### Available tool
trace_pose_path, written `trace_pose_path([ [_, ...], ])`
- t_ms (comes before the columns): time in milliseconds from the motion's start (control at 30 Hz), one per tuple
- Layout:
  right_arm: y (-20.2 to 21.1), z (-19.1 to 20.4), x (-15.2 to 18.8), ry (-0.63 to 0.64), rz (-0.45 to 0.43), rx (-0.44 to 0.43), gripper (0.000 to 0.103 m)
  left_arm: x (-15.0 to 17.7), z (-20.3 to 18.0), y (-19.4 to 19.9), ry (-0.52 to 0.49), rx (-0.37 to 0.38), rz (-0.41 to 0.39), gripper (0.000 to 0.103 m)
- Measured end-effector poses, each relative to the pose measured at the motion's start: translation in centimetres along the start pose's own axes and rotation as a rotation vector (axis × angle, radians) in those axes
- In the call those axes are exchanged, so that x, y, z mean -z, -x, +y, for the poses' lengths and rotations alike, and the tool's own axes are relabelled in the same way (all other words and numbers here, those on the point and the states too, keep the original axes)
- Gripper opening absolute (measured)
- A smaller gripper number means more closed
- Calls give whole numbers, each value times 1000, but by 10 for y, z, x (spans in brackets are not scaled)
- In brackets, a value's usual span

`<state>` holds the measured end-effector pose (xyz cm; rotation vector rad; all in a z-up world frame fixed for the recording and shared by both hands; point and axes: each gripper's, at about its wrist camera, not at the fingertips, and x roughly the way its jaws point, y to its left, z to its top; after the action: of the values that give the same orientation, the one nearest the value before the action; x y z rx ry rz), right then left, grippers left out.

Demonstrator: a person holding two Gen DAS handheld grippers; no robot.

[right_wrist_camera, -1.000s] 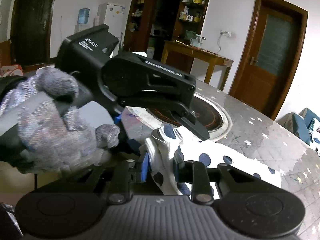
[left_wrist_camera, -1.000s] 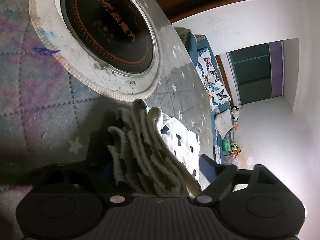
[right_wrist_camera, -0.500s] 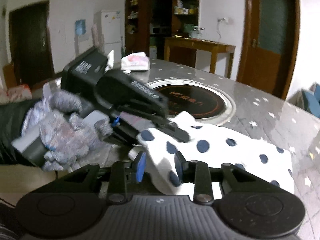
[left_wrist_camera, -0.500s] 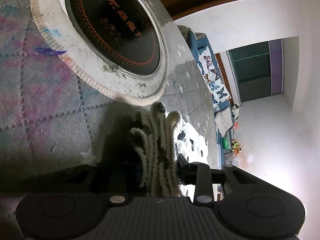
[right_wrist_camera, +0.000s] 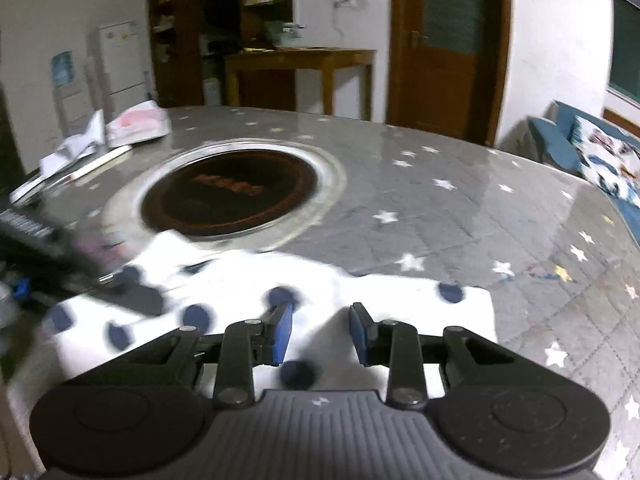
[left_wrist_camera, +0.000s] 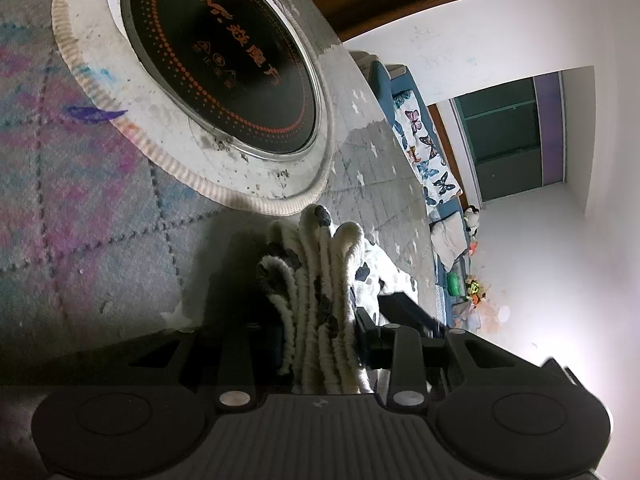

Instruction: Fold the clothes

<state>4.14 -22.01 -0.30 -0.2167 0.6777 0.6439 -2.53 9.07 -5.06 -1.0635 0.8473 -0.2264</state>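
On our starry table, our left gripper has just clamped the garment's bunched edges, our right gripper has released, half-open above it, ready to smooth.

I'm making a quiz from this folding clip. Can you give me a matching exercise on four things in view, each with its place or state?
Things:
1. left gripper
2. right gripper
3. round cooktop
4. papers

Places or states:
A. set into the middle of the table
B. lying at the far left of the table
C. shut on stacked layers of the spotted garment
D. fingers apart above the flat spotted cloth

Pairs: 1-C, 2-D, 3-A, 4-B
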Motion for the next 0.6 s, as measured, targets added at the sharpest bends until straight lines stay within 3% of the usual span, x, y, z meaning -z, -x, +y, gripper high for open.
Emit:
trace_pose_path([
  [333,4,-56,6,-72,27,173,36,-3,-1,-3,-9,-5,5,36],
  [600,32,-48,40,-60,32,164,43,-5,-1,-6,-21,-9,6,36],
])
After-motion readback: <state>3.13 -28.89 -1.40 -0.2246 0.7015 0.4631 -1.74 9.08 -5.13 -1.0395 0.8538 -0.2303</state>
